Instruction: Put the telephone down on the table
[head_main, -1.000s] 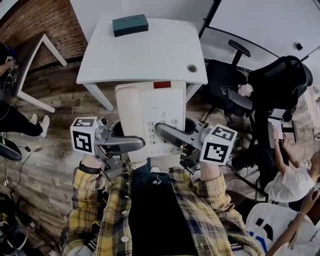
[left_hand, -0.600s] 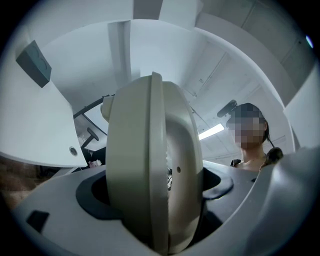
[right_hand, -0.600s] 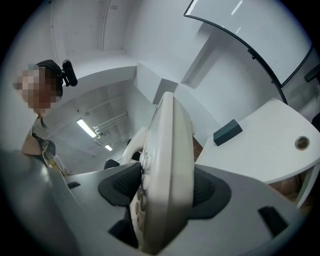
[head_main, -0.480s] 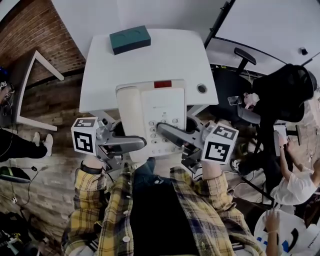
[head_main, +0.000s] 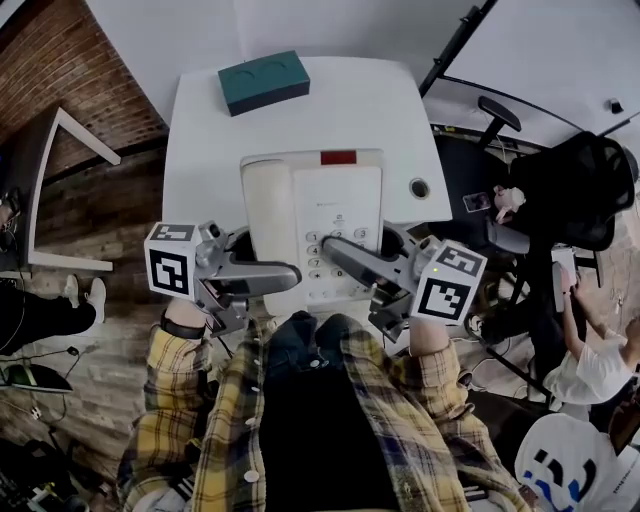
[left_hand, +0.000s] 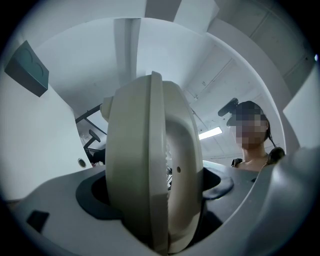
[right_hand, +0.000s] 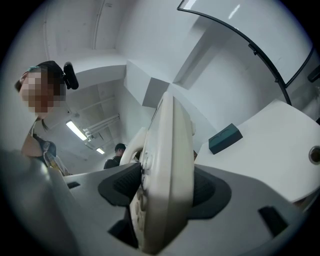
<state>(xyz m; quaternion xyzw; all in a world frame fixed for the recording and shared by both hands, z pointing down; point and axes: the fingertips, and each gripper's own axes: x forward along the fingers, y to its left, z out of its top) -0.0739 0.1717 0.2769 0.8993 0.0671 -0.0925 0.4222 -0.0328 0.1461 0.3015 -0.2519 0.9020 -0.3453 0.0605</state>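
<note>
A cream desk telephone (head_main: 315, 225), with its handset on the left and a red strip at the top, hangs over the near edge of the white table (head_main: 300, 115). My left gripper (head_main: 285, 275) is shut on its handset side, and my right gripper (head_main: 338, 252) is shut on its keypad side. In the left gripper view the telephone (left_hand: 150, 165) stands edge-on, clamped between the jaws of that gripper (left_hand: 160, 192). The right gripper view shows the same: the telephone (right_hand: 167, 170) is pinched edge-on in the gripper (right_hand: 160, 192). The underside of the telephone is hidden.
A dark teal box (head_main: 263, 82) lies at the table's far left. A round cable hole (head_main: 420, 187) sits near the table's right edge. Black office chairs (head_main: 575, 185) and seated people crowd the right. A white frame (head_main: 60, 150) stands on the wooden floor at the left.
Both grippers have carried the telephone forward, so more of it now lies over the table. The grip on it has not changed.
</note>
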